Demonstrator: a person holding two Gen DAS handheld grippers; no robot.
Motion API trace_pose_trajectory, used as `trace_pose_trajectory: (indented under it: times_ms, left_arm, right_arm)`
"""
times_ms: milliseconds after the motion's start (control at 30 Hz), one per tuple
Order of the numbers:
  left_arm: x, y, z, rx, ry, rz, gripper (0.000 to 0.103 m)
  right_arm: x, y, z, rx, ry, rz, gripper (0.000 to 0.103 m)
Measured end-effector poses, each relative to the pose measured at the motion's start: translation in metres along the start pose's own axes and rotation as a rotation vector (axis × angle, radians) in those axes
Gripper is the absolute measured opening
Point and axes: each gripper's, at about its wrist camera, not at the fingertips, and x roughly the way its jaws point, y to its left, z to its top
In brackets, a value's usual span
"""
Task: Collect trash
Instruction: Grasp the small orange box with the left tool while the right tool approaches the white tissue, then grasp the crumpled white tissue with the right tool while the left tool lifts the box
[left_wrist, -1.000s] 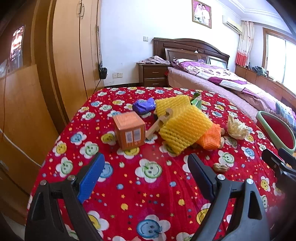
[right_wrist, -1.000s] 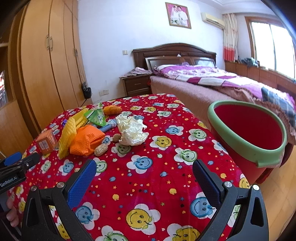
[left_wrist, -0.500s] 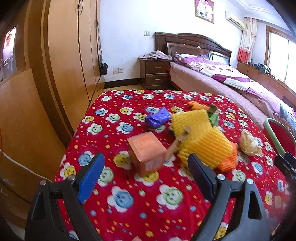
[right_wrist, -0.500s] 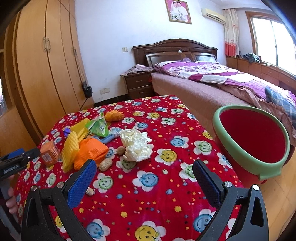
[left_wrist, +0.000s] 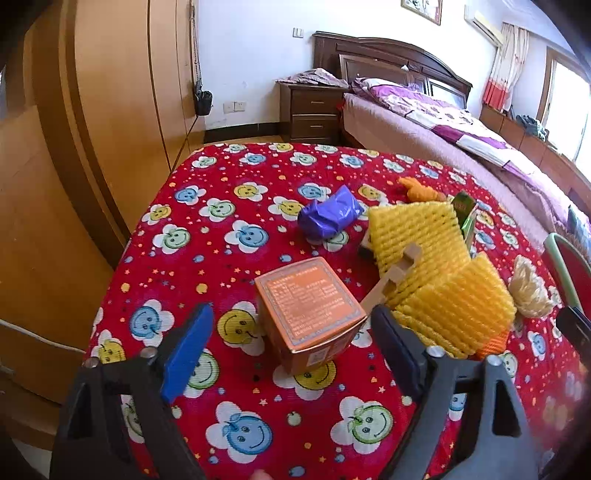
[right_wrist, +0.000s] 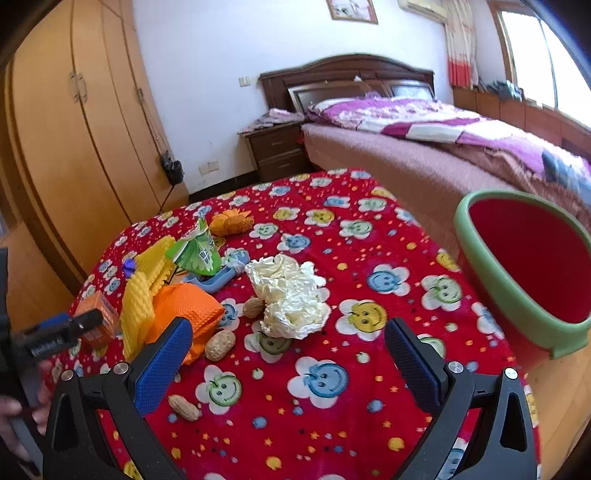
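An orange carton box (left_wrist: 310, 310) stands on the red flowered tablecloth (left_wrist: 221, 229), between the fingers of my left gripper (left_wrist: 291, 350). The jaws are closing, with a gap still showing at the left pad (left_wrist: 188, 347). Behind the box lie yellow foam nets (left_wrist: 417, 236), a wooden piece (left_wrist: 395, 277) and a purple wrapper (left_wrist: 328, 218). My right gripper (right_wrist: 290, 354) hangs open over the cloth, just short of a crumpled white paper (right_wrist: 291, 295). A red bin with a green rim (right_wrist: 517, 302) stands off the table's right side.
Peanuts (right_wrist: 220, 345), a walnut (right_wrist: 253, 307), an orange foam net (right_wrist: 184, 310), a green carton (right_wrist: 197, 253) and a blue plastic piece (right_wrist: 218, 282) crowd the left half. A wardrobe (left_wrist: 110, 110) is at the left, a bed (right_wrist: 424, 147) behind.
My left gripper has come forward over the table until the orange box sits between its fingers, and its jaws have narrowed a little. The right gripper has moved closer to the crumpled paper.
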Motion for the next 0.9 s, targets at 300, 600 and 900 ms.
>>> trace_pose_trajectory:
  times_ms: [300, 600, 900]
  left_arm:
    - [0.018, -0.006, 0.006, -0.008, 0.032, -0.083, 0.058]
    - [0.018, -0.004, 0.002, -0.031, 0.04, -0.145, 0.047]
    - [-0.012, -0.011, 0.002, -0.026, -0.021, -0.168, 0.047]
  right_arm:
    - [0.034, 0.0, 0.006, -0.007, 0.082, -0.046, 0.103]
    - [0.05, -0.005, 0.008, 0.006, 0.151, -0.013, 0.076]
    - [0.036, -0.008, 0.005, -0.018, 0.139, 0.017, 0.032]
